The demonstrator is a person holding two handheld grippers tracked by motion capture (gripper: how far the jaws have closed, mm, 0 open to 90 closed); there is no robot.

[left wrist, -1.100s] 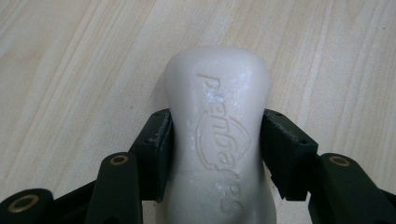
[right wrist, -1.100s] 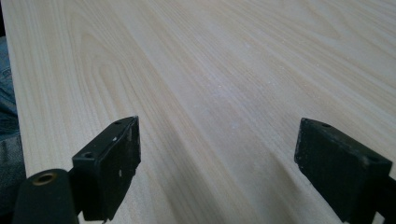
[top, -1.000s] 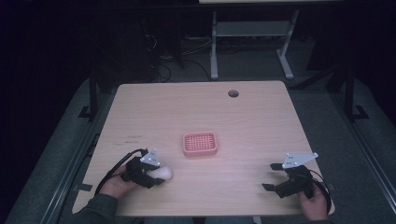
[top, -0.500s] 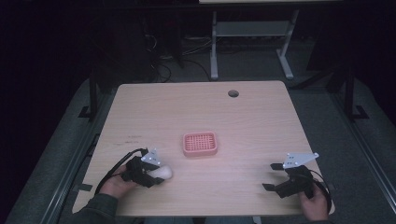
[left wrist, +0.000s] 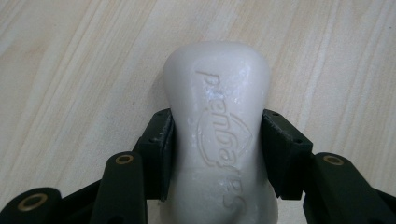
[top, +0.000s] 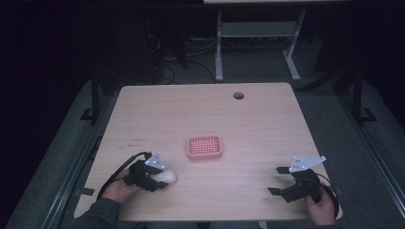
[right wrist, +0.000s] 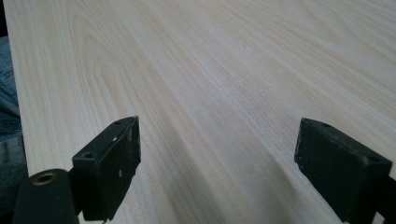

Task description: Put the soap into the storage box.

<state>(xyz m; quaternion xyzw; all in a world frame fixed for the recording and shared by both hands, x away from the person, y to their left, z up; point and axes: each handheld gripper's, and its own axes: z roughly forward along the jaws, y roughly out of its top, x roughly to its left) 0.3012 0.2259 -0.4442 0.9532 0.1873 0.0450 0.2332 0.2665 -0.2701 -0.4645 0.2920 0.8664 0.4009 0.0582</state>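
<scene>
The left gripper (top: 160, 177) sits near the table's (top: 267, 119) front left corner, clenched on the soap (top: 165, 176), a white bar with raised lettering. In the left gripper view its pads (left wrist: 161, 149) press the soap's (left wrist: 219, 140) waisted sides, and the bar's long axis runs straight out along the jaws, rounded end pointing away. Those jaws have just been closing, with the soap between them, and the bar looks still on or just above the wood; I cannot tell which.

What matters for the next move, I'd say, is where the dish (top: 204, 147) lies: ahead of the soap and off to its right, near but clearly apart, with bare table between. The dish's long side runs across the table, so the bar may want turning to lie along it.

Far right, the right gripper (top: 282, 180) rests near the front edge, well apart from the dish, released and holding nothing. The left hand (top: 119, 188) is nearer.
</scene>
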